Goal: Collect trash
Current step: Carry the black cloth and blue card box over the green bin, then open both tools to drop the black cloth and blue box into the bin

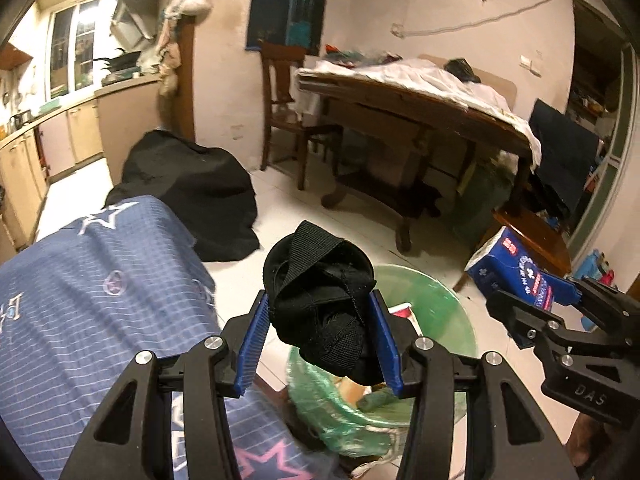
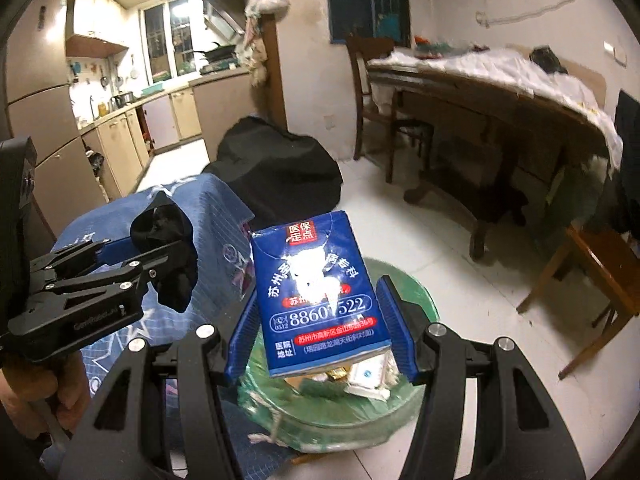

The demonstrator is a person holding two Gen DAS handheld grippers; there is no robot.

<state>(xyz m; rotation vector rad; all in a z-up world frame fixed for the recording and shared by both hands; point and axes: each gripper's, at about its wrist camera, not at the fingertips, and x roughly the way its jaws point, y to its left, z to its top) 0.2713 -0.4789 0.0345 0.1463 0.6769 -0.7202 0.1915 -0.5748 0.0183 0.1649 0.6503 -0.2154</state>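
A wad of black strapping (image 1: 324,304) sits clamped between the blue pads of the left tool (image 1: 322,334), held above the green-lined trash bin (image 1: 444,312). The right tool (image 2: 318,332) grips a blue tissue pack (image 2: 316,292) over the same bin, which already holds scraps. Beside the bin lies a blue checked cloth (image 1: 100,300); beyond it, a black bag (image 1: 192,188) on the floor.
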